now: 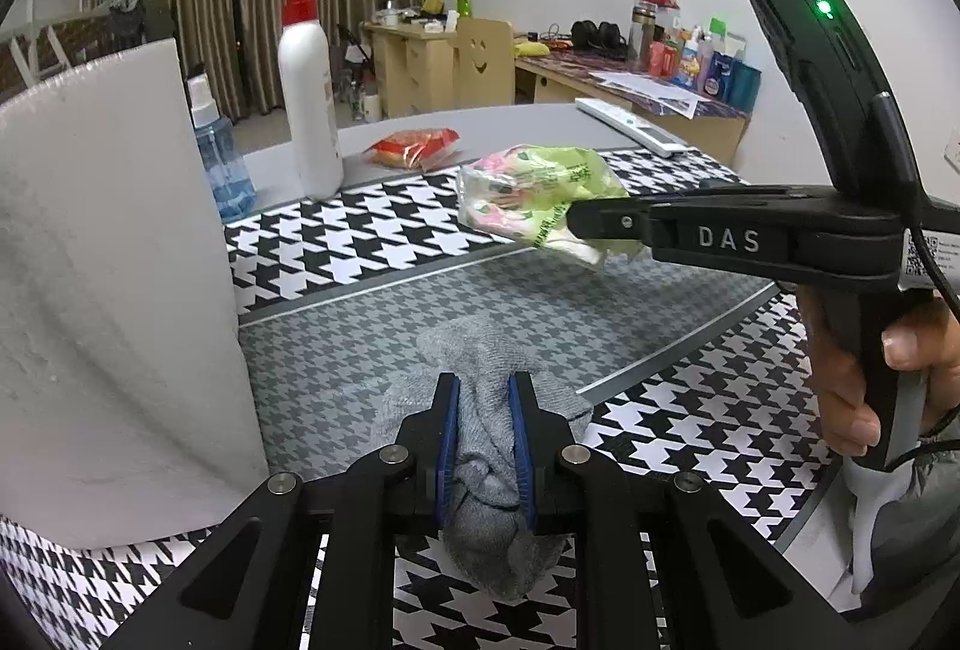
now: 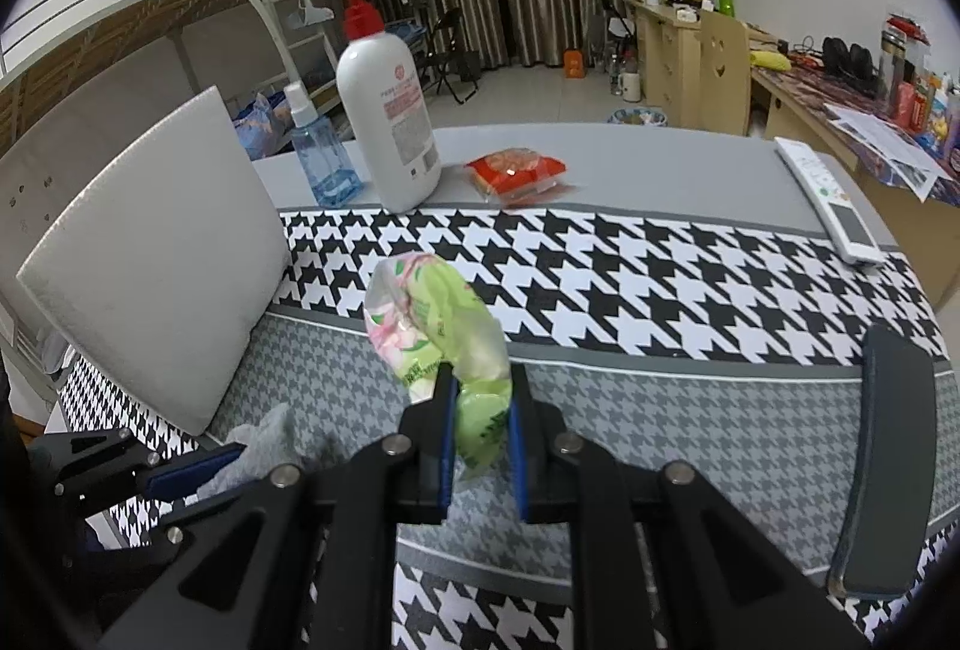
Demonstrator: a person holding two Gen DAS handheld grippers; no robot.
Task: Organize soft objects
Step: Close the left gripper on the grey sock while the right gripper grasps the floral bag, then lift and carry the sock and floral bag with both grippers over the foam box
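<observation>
A crumpled grey sock (image 1: 474,344) lies on the grey houndstooth band of the cloth, and my left gripper (image 1: 485,383) is shut on it, its blue pads pinching the fabric. In the right wrist view that sock (image 2: 264,440) shows at lower left beside the left gripper's fingers (image 2: 198,464). My right gripper (image 2: 481,374) is shut on a green and pink soft plastic packet (image 2: 432,314), held just above the cloth. From the left wrist view the packet (image 1: 528,188) hangs off the right gripper's fingertips (image 1: 585,221), beyond and to the right of the sock. A hand grips the right handle.
A white foam board (image 1: 102,260) stands on the left. Behind it are a blue spray bottle (image 1: 222,164), a white pump bottle (image 1: 309,98) and a red packet (image 1: 414,146). A white remote (image 2: 822,194) lies far right; a dark grey slab (image 2: 888,458) rests near right.
</observation>
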